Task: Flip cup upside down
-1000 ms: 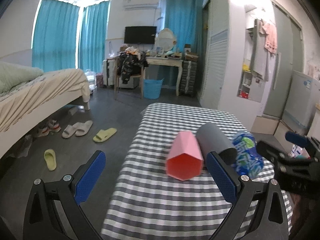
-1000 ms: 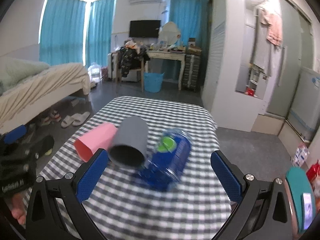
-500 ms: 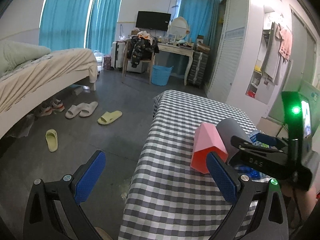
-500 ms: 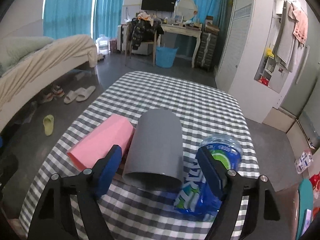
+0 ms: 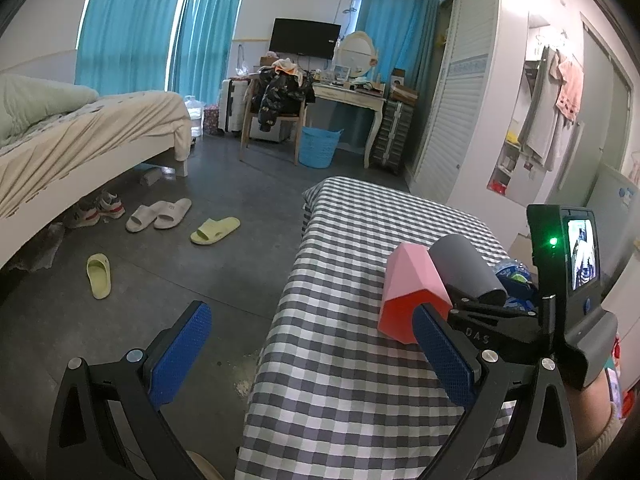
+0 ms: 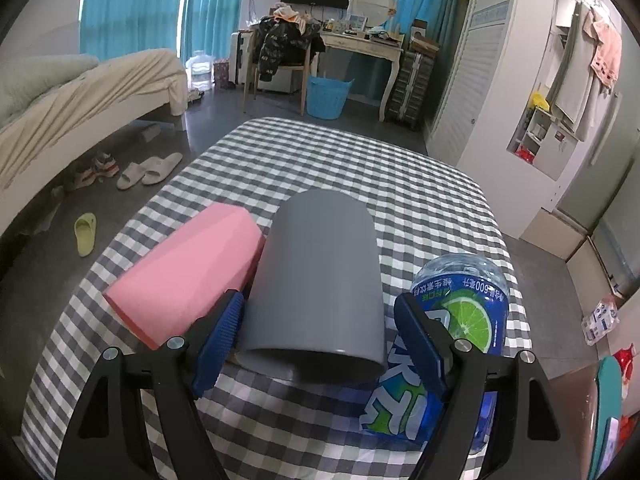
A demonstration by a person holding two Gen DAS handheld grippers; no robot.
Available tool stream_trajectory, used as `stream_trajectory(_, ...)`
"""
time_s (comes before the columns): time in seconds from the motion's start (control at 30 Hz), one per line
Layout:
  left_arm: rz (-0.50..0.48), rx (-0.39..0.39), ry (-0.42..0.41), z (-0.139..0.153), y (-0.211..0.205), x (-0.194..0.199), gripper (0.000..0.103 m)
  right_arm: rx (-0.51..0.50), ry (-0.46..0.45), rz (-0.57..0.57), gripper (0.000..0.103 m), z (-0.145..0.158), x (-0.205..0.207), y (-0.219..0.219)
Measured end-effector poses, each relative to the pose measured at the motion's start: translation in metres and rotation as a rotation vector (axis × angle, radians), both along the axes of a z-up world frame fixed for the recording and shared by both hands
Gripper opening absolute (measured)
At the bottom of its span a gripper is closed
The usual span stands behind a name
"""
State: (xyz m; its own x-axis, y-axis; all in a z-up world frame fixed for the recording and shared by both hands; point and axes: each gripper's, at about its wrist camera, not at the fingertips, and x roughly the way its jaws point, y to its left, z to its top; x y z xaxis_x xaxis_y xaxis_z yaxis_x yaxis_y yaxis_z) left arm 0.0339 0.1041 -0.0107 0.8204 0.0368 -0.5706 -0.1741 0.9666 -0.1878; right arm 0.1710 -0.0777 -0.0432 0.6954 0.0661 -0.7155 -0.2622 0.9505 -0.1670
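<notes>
A bedroom: a small table under a grey-and-white checked cloth (image 6: 400,184) stands on a dark concrete floor, with a bed (image 5: 80,136) at 9 o'clock, teal curtains (image 5: 128,24) behind it, and a cluttered desk (image 5: 352,96), a wall television (image 5: 306,38) and a blue basket (image 5: 320,146) at 12 o'clock. Slippers (image 5: 160,214) lie scattered on the floor beside the bed.

On the cloth the grey cup (image 6: 320,276) lies on its side, open mouth toward me, between the blue pads of my right gripper (image 6: 318,340). The pads sit close against its rim on both sides, though I cannot tell whether they are pressing it yet. A pink faceted cup (image 6: 184,272) lies on its side touching the grey cup at 9 o'clock; a blue-labelled water bottle (image 6: 464,320) lies just beside it at 3 o'clock, crowding the right pad.

My left gripper (image 5: 312,348) hangs spread wide and empty over the table's left edge. Its right pad covers part of the pink cup's mouth, and the right gripper's body hides most of the bottle in that view.
</notes>
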Motion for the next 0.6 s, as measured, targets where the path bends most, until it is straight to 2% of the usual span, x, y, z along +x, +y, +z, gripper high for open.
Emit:
stream_trajectory(0.07, 0.001, 0.0, -0.001, 0.0, 0.0, 0.0, 0.103, -0.005, -0.002, -0.002, 0.077, -0.004, -0.001, 0.004)
stream_trajectory(0.13, 0.0, -0.002, -0.002, 0.0, 0.0, 0.0, 0.103, -0.004, -0.001, -0.006, 0.072, -0.001, -0.003, 0.004)
stream_trajectory(0.27, -0.002, 0.004, -0.013, 0.002, 0.001, -0.004, 0.103, -0.004, -0.001, -0.016, 0.072, 0.001, -0.014, 0.005)
stream_trajectory(0.6, 0.021, 0.017, -0.051, 0.006, 0.007, -0.017, 0.103, 0.0, 0.008, -0.041, 0.071, 0.02, -0.092, -0.002)
